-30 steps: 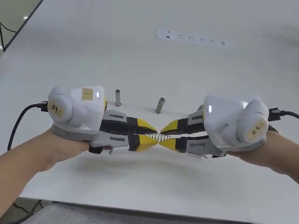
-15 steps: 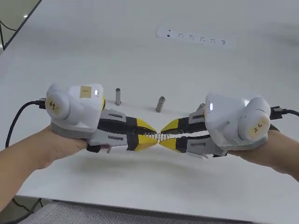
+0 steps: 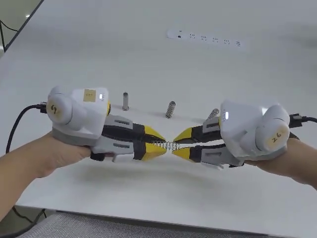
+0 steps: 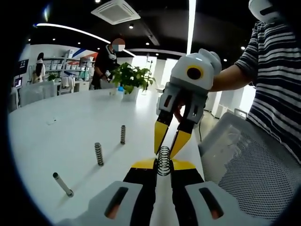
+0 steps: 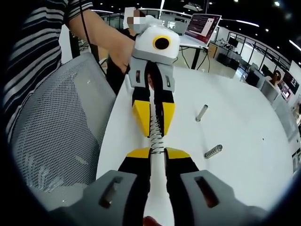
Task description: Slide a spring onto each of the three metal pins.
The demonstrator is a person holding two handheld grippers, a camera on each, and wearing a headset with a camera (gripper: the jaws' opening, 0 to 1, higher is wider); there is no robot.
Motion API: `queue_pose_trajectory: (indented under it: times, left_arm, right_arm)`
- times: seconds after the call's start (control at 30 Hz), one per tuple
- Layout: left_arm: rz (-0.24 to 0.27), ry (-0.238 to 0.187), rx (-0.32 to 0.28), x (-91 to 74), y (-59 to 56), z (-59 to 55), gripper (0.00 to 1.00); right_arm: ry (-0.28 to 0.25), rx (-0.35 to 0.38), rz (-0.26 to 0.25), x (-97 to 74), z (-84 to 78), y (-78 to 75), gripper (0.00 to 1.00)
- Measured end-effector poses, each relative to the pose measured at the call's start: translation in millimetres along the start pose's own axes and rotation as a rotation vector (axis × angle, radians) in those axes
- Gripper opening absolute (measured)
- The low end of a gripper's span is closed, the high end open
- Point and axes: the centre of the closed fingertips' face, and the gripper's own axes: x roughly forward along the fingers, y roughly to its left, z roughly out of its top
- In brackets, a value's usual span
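A short coil spring (image 3: 168, 145) hangs level in the air between my two grippers. The left gripper (image 3: 159, 145) is shut on one end of it and the right gripper (image 3: 177, 144) is shut on the other. In the left gripper view the spring (image 4: 163, 160) shows end-on between my own yellow jaws. In the right gripper view the spring (image 5: 155, 131) runs from the left gripper's jaws to mine. Behind the grippers a bare metal pin (image 3: 125, 101) stands upright on the white table. Two more pins, one in the middle (image 3: 171, 109) and one at the right (image 3: 213, 114), each carry a spring.
A white power strip (image 3: 204, 39) lies far back on the white table (image 3: 74, 59). A mesh chair (image 5: 56, 127) stands at the table's near edge by the person's striped shirt. Other people stand far off in the room.
The two grippers have drawn slightly apart, so a little more of the spring shows between their tips. The pins have not moved.
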Motion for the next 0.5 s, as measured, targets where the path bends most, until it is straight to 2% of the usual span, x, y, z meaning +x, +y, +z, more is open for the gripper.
queue_pose_trajectory:
  times: [0.2, 0.5]
  left_arm:
    - [-0.004, 0.006, -0.003, -0.1, -0.9, -3.2, 0.08]
    - [0.0, 0.005, -0.01, -2.5, 0.0, -5.7, 0.08]
  right_arm:
    - [0.004, -0.027, 0.008, -2.3, 1.8, 1.0, 0.12]
    - [-0.016, -0.039, 0.019, -7.9, 13.2, -1.6, 0.11]
